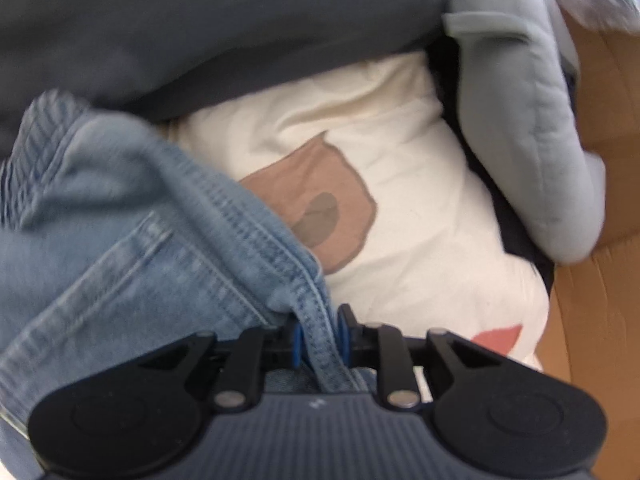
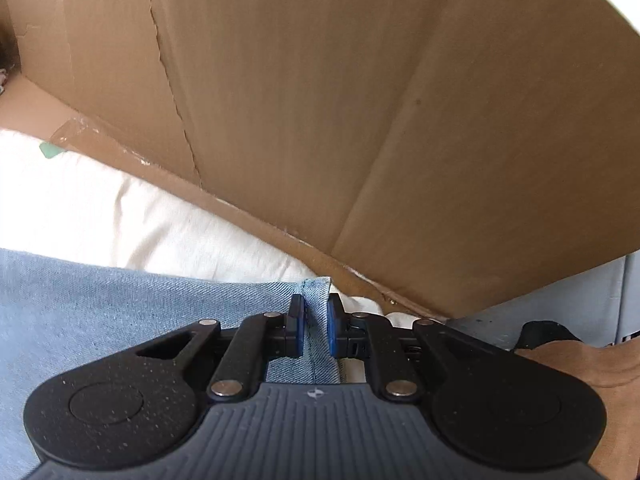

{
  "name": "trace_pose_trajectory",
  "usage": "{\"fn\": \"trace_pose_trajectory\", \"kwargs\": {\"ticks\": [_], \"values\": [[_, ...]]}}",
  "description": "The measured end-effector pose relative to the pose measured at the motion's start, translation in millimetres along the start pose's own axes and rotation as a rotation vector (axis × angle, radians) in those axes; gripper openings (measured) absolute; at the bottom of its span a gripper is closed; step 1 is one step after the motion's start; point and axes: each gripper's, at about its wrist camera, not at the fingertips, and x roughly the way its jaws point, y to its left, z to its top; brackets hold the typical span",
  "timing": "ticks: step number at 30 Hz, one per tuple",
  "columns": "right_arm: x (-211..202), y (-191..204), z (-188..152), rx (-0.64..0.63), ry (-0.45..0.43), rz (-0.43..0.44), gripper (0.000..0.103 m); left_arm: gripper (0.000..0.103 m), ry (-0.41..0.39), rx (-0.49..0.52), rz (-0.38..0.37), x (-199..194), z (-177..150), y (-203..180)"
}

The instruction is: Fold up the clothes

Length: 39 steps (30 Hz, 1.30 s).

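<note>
Light blue jeans (image 1: pixel 120 240) lie bunched on a pile of clothes inside a cardboard box (image 1: pixel 592 280). My left gripper (image 1: pixel 319 336) points down at them, and a thick stitched seam of the denim fills the gap between its blue pads. In the right wrist view the jeans (image 2: pixel 100 300) spread flat to the left. There my right gripper (image 2: pixel 314 324) is shut on a narrow hemmed edge of the same denim, close to the box wall (image 2: pixel 320 100).
Under the jeans lies a white shirt (image 1: pixel 400 200) with a brown print, also showing as a white shirt (image 2: pixel 120 216) beside the box wall. A dark grey garment (image 1: pixel 200 32) and a light grey padded one (image 1: pixel 520 140) crowd the far side. A hand (image 2: pixel 600 368) holds the right gripper.
</note>
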Motion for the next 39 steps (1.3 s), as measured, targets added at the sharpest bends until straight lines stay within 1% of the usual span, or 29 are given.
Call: {"fn": "trace_pose_trajectory", "kwargs": {"ticks": [4,5,6,7,9,11,12,14,15,17,19,24,26,28,30,32,36,37,39], "values": [[-2,0,-2,-0.007,0.002,0.008,0.01,0.032,-0.003,0.058,-0.043,-17,6,1],[-3,0,-2,-0.007,0.003,0.009,0.01,0.033,-0.015,0.075,-0.042,-22,6,1],[-3,1,-1,-0.009,0.004,0.009,0.01,0.036,-0.03,0.091,-0.04,-28,7,2],[-3,2,1,-0.01,0.005,0.008,0.01,0.044,-0.047,0.12,-0.024,-33,7,2],[-2,3,5,-0.013,0.007,0.007,0.01,0.051,-0.077,0.182,0.023,-41,9,4],[-2,2,5,-0.011,0.009,0.007,0.01,0.051,-0.105,0.242,0.08,-46,15,7],[-1,2,6,-0.008,0.009,0.006,0.01,0.051,-0.114,0.257,0.101,-49,17,13],[-3,1,6,-0.001,0.006,0.008,0.011,0.051,-0.134,0.261,0.14,-56,18,31],[-5,1,6,0.002,0.004,0.005,0.015,0.053,-0.143,0.258,0.154,-60,19,41],[-11,-2,5,0.017,-0.005,0.002,0.017,0.058,-0.158,0.243,0.178,-68,23,62],[-18,-6,3,0.031,-0.022,0.017,0.026,0.064,-0.169,0.224,0.198,-76,25,83],[-47,-9,-5,0.05,-0.069,0.04,0.028,0.073,-0.173,0.167,0.226,-93,20,129],[-60,-9,-10,0.072,-0.087,0.059,0.029,0.075,-0.164,0.145,0.233,-97,14,145],[-72,-8,-18,0.088,-0.101,0.081,0.029,0.08,-0.148,0.116,0.238,-99,7,159],[-84,-6,-27,0.102,-0.113,0.103,0.029,0.081,-0.135,0.062,0.212,-100,0,173],[-93,-1,-37,0.115,-0.12,0.129,0.03,0.081,-0.115,0.006,0.169,-97,-7,184],[-105,8,-56,0.164,-0.125,0.181,0.03,0.08,-0.122,-0.11,0.076,-87,-20,196],[-107,13,-62,0.179,-0.122,0.19,0.03,0.077,-0.117,-0.131,0.053,-84,-24,197],[-113,22,-72,0.205,-0.117,0.204,0.03,0.072,-0.103,-0.135,0.031,-79,-34,194]]}}
